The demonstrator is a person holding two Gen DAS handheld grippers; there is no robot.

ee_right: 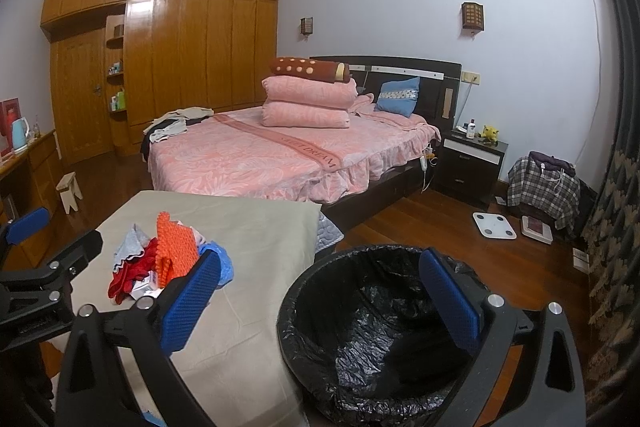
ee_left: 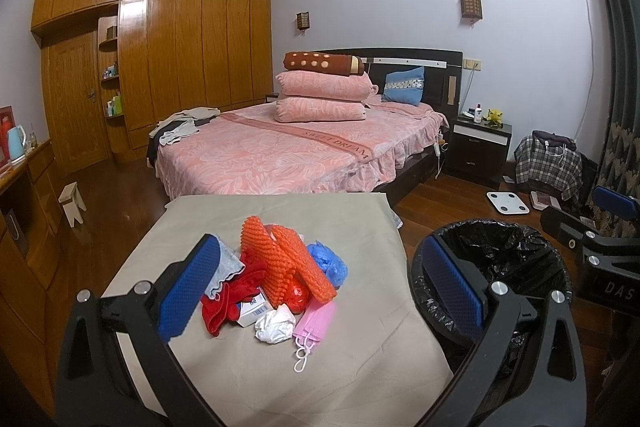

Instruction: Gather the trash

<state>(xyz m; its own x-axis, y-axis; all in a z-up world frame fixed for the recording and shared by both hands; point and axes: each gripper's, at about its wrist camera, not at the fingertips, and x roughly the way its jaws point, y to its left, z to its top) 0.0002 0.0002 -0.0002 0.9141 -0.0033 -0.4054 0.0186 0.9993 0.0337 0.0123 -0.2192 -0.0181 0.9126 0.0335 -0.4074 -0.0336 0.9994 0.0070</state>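
Resting on bench (ee_left: pixel 280 379): trash pile (ee_left: pixel 280 283), untouched.
Left tongs (ee_left: pixel 320 291): held wide open, empty, above pile.
Right tongs (ee_right: pixel 320 299): wide open, empty, over bin (ee_right: pixel 360 327).

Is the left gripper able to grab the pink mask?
Probably yes. The left gripper is open and empty, and the pink mask lies at the pile's near edge with nothing covering it.
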